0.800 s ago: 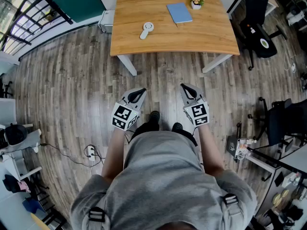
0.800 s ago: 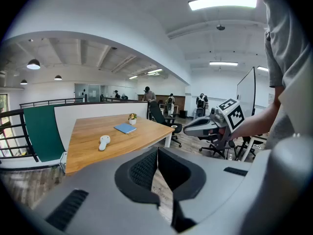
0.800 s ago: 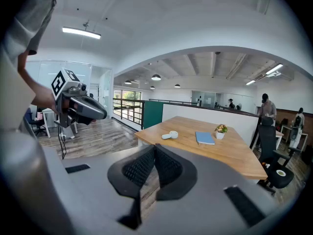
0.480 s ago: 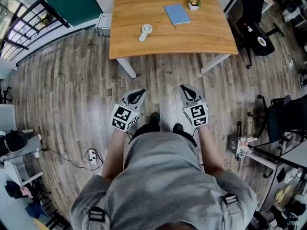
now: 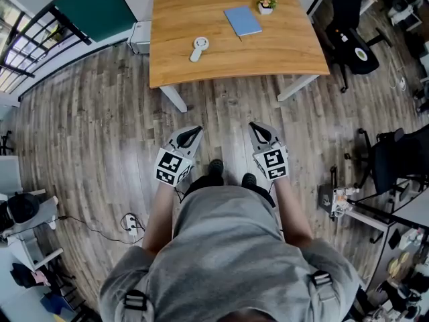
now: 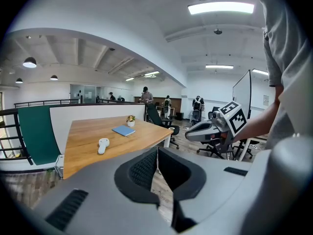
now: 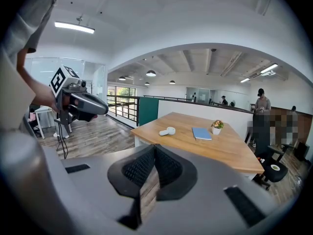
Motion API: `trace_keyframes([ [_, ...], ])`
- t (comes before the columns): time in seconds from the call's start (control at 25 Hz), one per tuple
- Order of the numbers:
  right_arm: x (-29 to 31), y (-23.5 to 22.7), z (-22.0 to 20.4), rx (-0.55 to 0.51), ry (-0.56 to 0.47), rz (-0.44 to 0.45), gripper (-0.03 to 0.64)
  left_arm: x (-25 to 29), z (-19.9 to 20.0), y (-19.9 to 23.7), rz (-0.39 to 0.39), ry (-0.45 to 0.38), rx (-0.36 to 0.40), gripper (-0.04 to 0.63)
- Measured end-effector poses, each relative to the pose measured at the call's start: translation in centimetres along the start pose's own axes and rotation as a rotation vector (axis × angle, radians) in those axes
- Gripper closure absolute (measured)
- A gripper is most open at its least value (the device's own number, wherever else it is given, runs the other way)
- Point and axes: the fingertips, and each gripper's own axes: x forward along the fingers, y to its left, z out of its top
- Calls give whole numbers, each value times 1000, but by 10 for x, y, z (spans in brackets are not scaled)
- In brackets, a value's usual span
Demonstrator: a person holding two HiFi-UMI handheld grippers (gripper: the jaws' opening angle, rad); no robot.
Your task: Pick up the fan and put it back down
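Note:
A small white handheld fan point(image 5: 197, 47) lies flat on the wooden table point(image 5: 201, 69), left of its middle; it also shows as the fan point(image 6: 102, 145) and the fan point(image 7: 167, 130). I stand well back from the table. My left gripper point(image 5: 193, 132) and right gripper point(image 5: 258, 129) are held side by side over the floor in front of my body, both shut and empty, pointing toward the table. Each gripper view shows its jaws pressed together, left gripper point(image 6: 157, 154), right gripper point(image 7: 154, 150).
A blue notebook point(image 5: 242, 21) and a small potted plant point(image 5: 266, 4) lie on the table's far right. Black office chairs point(image 5: 354, 42) stand to the right. A power strip point(image 5: 131, 225) with cable lies on the wood floor at left. Other people stand far across the room.
The table and fan have slid slightly up and left in the head view. Both grippers stay shut in the same pose in front of my body.

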Motion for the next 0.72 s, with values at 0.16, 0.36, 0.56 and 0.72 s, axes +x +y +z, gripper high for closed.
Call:
trace_keyframes([
  [0.16, 3, 2, 3, 14, -13, 6, 611, 3, 3, 6, -18, -11, -2, 571],
  [0.36, 8, 5, 7, 33, -41, 31, 550, 6, 3, 13, -41, -15, -3, 568],
  [0.56, 13, 3, 15, 41, -65, 23, 485, 10, 6, 20, -57, -16, 5, 474],
  [0.72, 18, 7, 17, 71, -82, 55, 356, 12, 7, 24, -70, -19, 2, 374],
])
